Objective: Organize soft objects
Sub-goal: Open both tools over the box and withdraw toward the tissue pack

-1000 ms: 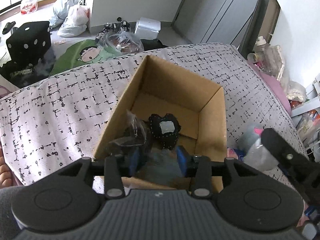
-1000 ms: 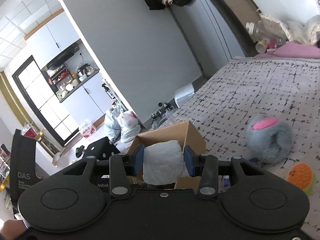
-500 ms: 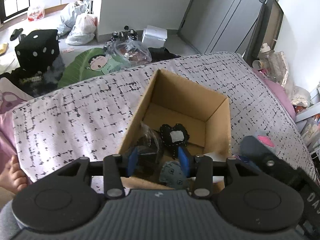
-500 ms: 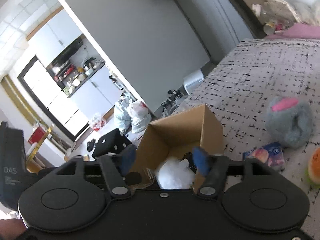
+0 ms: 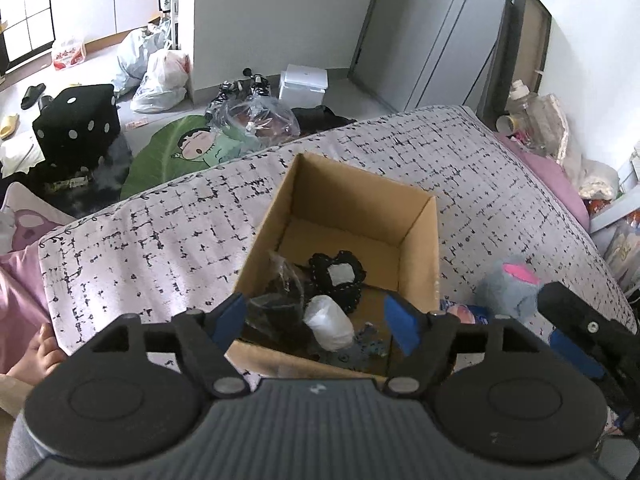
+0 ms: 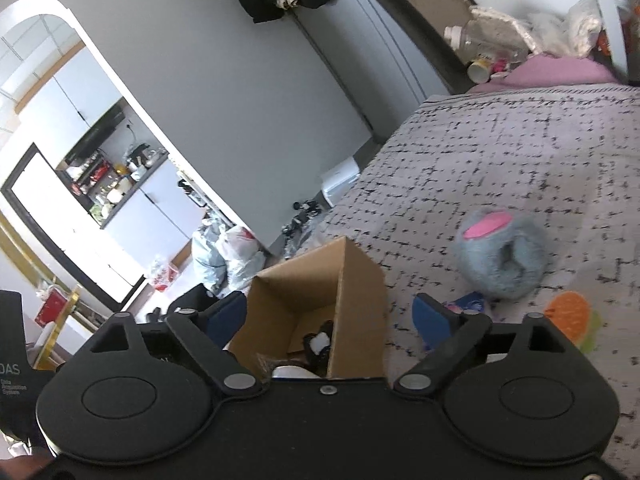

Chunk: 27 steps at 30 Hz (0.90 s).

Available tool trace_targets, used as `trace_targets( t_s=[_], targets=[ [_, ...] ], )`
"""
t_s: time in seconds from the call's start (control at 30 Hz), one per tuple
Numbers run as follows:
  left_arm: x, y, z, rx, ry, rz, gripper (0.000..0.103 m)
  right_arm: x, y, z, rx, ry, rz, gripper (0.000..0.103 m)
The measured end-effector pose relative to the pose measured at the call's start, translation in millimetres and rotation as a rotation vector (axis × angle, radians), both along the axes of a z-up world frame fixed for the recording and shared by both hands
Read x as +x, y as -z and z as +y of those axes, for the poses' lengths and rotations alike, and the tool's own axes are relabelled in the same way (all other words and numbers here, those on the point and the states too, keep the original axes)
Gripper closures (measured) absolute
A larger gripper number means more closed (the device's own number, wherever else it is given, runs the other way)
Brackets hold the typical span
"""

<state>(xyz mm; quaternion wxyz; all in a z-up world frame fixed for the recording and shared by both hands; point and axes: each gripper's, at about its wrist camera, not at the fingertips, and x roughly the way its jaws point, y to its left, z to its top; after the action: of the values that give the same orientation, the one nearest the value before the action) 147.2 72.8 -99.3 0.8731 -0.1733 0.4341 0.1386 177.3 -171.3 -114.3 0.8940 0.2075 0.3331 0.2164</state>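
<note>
Now | left tool [image 5: 316,320] spread, empty | right tool [image 6: 332,316] spread, empty | white bundle [image 5: 329,322] in box [image 5: 418,240]

Black dice-patterned cube [image 5: 78,120], tied plastic bags [image 5: 160,72] and a white box [image 5: 303,86] on the floor.

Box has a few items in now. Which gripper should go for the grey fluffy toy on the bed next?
Right, probably. The right gripper is open and empty, and the grey fluffy toy lies just ahead on its right. The left gripper, also open, sits over the cardboard box, with the toy off to its side.
</note>
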Motion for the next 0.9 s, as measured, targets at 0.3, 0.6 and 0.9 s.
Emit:
trace_targets(
  t_s=[0.3,0.6,0.9],
  targets=[
    [-0.3,-8.9,-29.6,0.052,0.033,0.009,0.019,-9.8,-10.3,-22.9,-0.052,0.032,0.012,0.006],
    [1.9,-19.1,-56.5,0.086,0.068,0.004,0.018,-9.2,-12.1,-46.6,-0.082,0.083,0.066,0.005],
    [4.8,-28.1,-79.7,0.114,0.096,-0.01,0.016,-11.2,-15.6,-64.5,-0.075,0.109,0.081,0.0]
  ],
)
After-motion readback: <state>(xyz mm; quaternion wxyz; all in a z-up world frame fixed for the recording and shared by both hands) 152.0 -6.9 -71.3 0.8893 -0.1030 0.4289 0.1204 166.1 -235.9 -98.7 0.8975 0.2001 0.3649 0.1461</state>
